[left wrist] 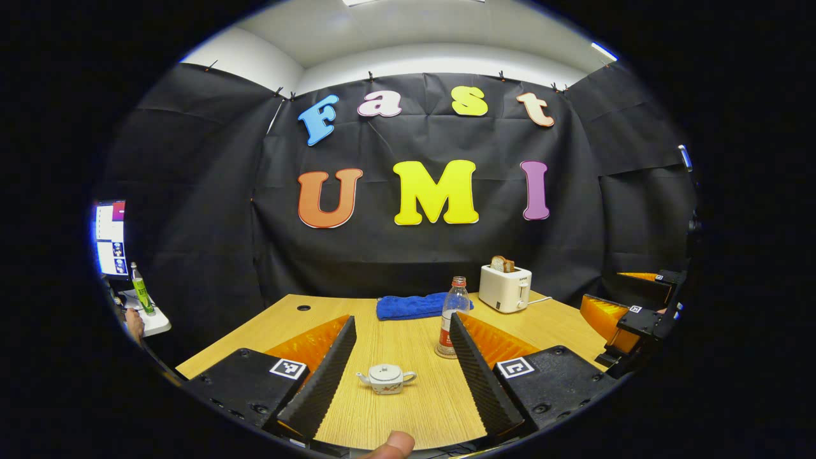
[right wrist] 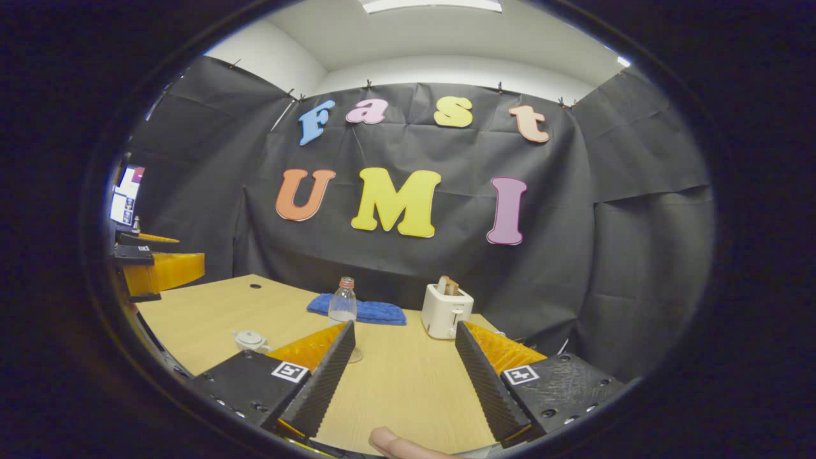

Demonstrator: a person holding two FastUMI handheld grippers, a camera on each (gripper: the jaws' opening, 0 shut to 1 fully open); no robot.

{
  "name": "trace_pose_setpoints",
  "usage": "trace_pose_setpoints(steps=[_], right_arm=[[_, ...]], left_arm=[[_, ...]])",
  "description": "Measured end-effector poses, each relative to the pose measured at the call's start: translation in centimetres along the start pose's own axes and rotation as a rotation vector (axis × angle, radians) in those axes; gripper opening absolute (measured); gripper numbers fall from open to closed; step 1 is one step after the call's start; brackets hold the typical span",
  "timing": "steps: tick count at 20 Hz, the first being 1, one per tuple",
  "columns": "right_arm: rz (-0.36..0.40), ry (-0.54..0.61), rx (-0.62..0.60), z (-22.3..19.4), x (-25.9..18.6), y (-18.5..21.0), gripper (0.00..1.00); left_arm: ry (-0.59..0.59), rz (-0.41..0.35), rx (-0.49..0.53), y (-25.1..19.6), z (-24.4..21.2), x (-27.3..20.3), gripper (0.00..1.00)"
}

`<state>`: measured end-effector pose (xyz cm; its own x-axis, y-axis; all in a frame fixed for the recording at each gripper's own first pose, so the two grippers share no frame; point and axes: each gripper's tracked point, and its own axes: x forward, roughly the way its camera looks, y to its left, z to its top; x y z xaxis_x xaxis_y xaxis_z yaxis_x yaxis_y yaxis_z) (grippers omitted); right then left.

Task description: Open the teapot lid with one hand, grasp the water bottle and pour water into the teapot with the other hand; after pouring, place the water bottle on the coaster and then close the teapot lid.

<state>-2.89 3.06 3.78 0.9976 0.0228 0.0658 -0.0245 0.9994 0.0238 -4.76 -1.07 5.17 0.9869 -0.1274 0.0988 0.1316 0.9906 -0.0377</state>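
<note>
A small white teapot (left wrist: 386,378) with its lid on stands on the wooden table (left wrist: 382,414), low between the fingers of my open left gripper (left wrist: 402,319). The clear water bottle (left wrist: 454,315) with an orange cap and red label stands upright behind it, on what looks like a round clear coaster (left wrist: 446,352). Seen from the right gripper view, the teapot (right wrist: 250,340) is to the left and the bottle (right wrist: 344,306) stands by the left finger, which hides its base. My right gripper (right wrist: 405,326) is open and holds nothing.
A blue cloth (left wrist: 414,306) lies at the table's back, with a white toaster (left wrist: 505,287) holding toast to its right. The right gripper (left wrist: 637,319) hovers at the table's right edge. A side desk with a monitor (left wrist: 109,237) and a green bottle (left wrist: 141,290) is far left.
</note>
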Motion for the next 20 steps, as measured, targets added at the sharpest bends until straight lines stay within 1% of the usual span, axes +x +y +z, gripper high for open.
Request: trace_pose_setpoints(steps=[2,3,4,7,8,12,13,15,16,18,19,20], right_arm=[[0.002,-0.005,0.004,0.0,0.3,-0.2,0.98],[0.007,0.000,0.005,-0.2,0.4,-0.2,0.95],[0.015,0.008,0.010,-0.5,0.6,0.0,0.95],[0.041,0.029,0.018,-1.0,0.8,0.4,0.95],[0.045,0.033,0.018,-1.2,1.0,0.5,0.98],[0.045,0.042,0.005,-1.5,1.2,0.5,0.98],[0.043,0.042,0.003,-1.5,1.3,0.4,0.95],[0.041,0.048,0.006,-1.7,1.5,0.3,0.95],[0.040,0.054,0.007,-2.0,1.7,0.2,0.98],[0.035,0.068,0.006,-2.4,1.9,0.1,0.98],[0.034,0.072,0.005,-2.4,2.0,0.0,0.95],[0.033,0.074,0.004,-2.5,2.0,0.0,0.95]], left_arm=[[-0.008,0.016,-0.005,0.4,0.0,0.2,0.93],[-0.010,0.023,-0.007,0.5,0.0,0.4,0.93],[-0.014,0.027,-0.009,0.6,0.0,0.6,0.93],[-0.008,0.027,0.000,0.6,-0.4,0.9,0.93],[-0.003,0.026,0.006,0.6,-0.6,1.0,0.93],[0.006,0.030,0.032,0.4,-1.0,1.2,0.93],[0.007,0.028,0.037,0.3,-1.2,1.3,0.93],[0.012,0.025,0.046,0.2,-1.4,1.5,0.93],[0.015,0.024,0.050,0.1,-1.5,1.6,0.93],[0.016,0.025,0.055,0.1,-1.6,1.6,0.93],[0.016,0.026,0.056,0.0,-1.7,1.7,0.93],[0.015,0.024,0.057,0.0,-1.7,1.7,0.93]])
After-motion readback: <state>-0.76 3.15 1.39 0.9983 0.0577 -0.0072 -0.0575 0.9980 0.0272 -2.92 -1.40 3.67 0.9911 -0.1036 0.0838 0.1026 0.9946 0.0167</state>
